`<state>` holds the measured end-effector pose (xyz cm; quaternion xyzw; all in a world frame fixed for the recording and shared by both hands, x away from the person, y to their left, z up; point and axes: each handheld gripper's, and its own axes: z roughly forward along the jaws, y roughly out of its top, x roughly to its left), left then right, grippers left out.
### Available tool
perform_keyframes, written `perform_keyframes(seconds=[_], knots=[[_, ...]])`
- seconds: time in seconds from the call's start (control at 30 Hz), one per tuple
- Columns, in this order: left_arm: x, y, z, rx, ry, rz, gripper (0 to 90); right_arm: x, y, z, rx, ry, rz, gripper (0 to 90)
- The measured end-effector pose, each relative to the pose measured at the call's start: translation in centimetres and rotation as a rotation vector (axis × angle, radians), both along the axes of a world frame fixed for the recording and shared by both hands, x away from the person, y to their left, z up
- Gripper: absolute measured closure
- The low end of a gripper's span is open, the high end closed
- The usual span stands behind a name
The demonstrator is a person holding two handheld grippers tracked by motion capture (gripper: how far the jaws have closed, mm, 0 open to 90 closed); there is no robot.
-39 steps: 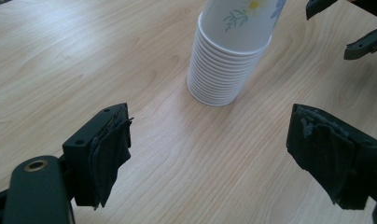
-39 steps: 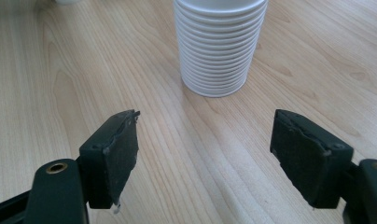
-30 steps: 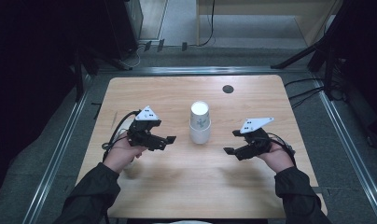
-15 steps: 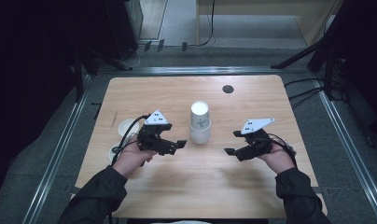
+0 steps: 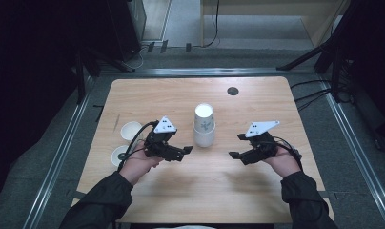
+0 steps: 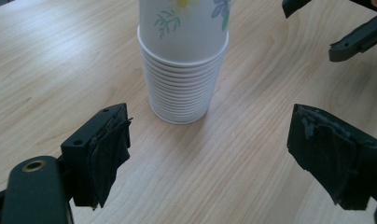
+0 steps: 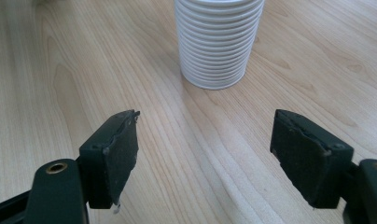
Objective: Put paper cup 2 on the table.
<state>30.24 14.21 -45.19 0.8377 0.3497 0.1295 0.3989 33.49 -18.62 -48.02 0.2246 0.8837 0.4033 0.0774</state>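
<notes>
both pairs of jaws are standing spread wide with nothing between them, the left gripper point(image 5: 176, 151) and the right gripper point(image 5: 237, 147) flanking the cup stack point(image 5: 204, 125) on the table point(image 5: 257, 188). the stack is sitting upside down near the middle of the tabletop, between the two tools and apart from each. a person's hands are bringing the grippers in low from either side, jaws aimed inward at the stack, apparently so that one can steady the lower cups while the other lifts the top one free; that reading is a judgement from the posture alone. two single cups point(image 5: 131, 130) are standing mouth up just to the left of the left hand, probably set there out of the working space.

in the left gripper view the stack point(image 6: 183, 70) is showing as a column of tightly nested paper rims, white and ribbed, tapering upward under a top cup printed with small flowers and leaves. the left gripper point(image 6: 210, 158) is carrying black pads point(image 6: 109, 151) that are looking frayed and rough at the edges, a soft facing suited to thin paper. the other gripper's black jaw tips are poking in at the top right of that view. in the right gripper view the stack point(image 7: 218, 44) is sitting ahead of the right gripper point(image 7: 205, 156), and the light wood-grain surface is looking smooth and faintly glossy.
</notes>
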Motion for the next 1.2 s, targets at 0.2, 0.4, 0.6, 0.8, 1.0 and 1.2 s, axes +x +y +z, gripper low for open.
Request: perform_keyframes(seconds=[0.2,0.4,0.6,0.8,1.0,1.2], knots=[[0.0,-0.1,-0.2,0.011,0.0,-0.005,13.3,0.0,0.1,0.0,-0.001,0.001,0.003,23.5],[0.0,-0.2,-0.4,0.025,0.01,-0.015,13.3,0.0,0.1,0.0,-0.002,0.004,0.003,23.3],[-0.1,-0.4,-0.5,0.022,0.018,-0.031,13.3,0.0,0.1,0.0,-0.004,0.003,0.004,23.3],[0.0,-0.3,-0.6,0.024,0.025,-0.024,13.3,0.0,0.1,0.0,-0.005,0.002,0.005,23.2],[0.0,-0.4,-0.8,0.039,0.03,-0.027,13.4,0.0,0.1,-0.1,-0.005,0.003,0.005,23.2],[0.1,-0.5,-1.1,0.049,0.047,-0.033,13.4,0.0,0.2,-0.1,-0.01,0.003,0.01,23.2]])
